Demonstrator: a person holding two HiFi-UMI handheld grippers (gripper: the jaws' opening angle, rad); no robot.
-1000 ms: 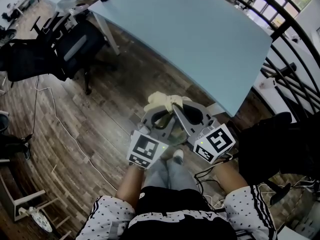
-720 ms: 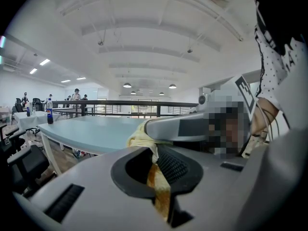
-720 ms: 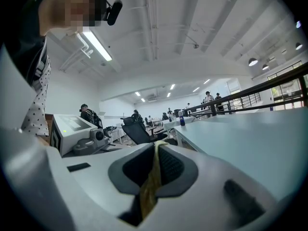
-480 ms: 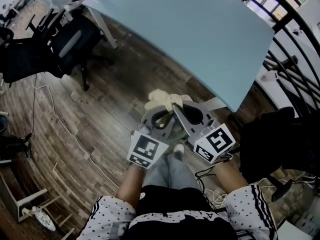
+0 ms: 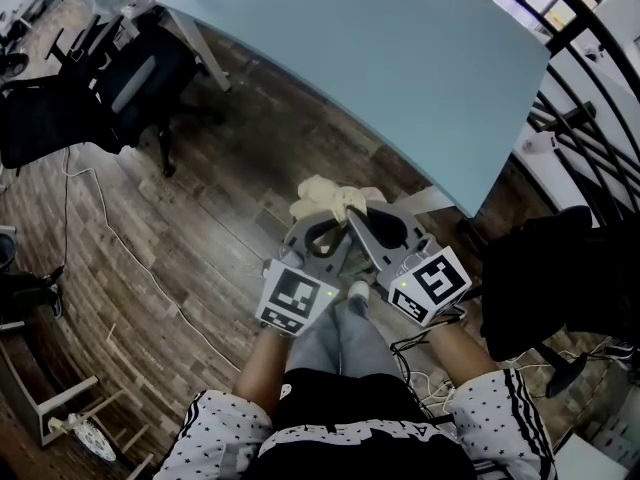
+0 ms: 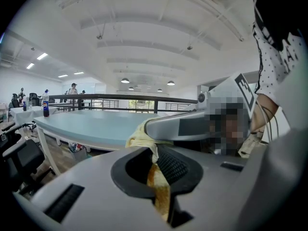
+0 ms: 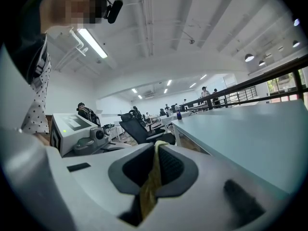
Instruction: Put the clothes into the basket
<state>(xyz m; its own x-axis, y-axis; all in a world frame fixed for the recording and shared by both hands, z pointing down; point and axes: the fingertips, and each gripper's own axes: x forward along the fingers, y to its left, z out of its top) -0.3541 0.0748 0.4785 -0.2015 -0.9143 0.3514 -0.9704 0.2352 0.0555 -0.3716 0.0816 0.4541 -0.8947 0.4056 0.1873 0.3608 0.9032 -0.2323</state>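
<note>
A pale yellow cloth [image 5: 330, 199] is bunched in the air above the wooden floor, just in front of the person's knees. Both grippers hold it side by side. My left gripper [image 5: 322, 226] is shut on the cloth, and a yellow strip [image 6: 159, 189] runs down between its jaws. My right gripper [image 5: 372, 218] is likewise shut on it, with a fold [image 7: 151, 182] pinched between its pads. In the left gripper view the right gripper's grey body [image 6: 192, 125] crosses just ahead. No basket shows in any view.
A large light-blue table [image 5: 400, 58] stands ahead, its near corner right above the grippers. Black office chairs [image 5: 130, 88] sit at the left and another dark chair [image 5: 560, 288] at the right. Cables [image 5: 130, 258] trail over the floor. A black railing [image 5: 590, 118] runs behind the table.
Both grippers keep their hold on the cloth. The table and chairs have shifted slightly in the head view.
</note>
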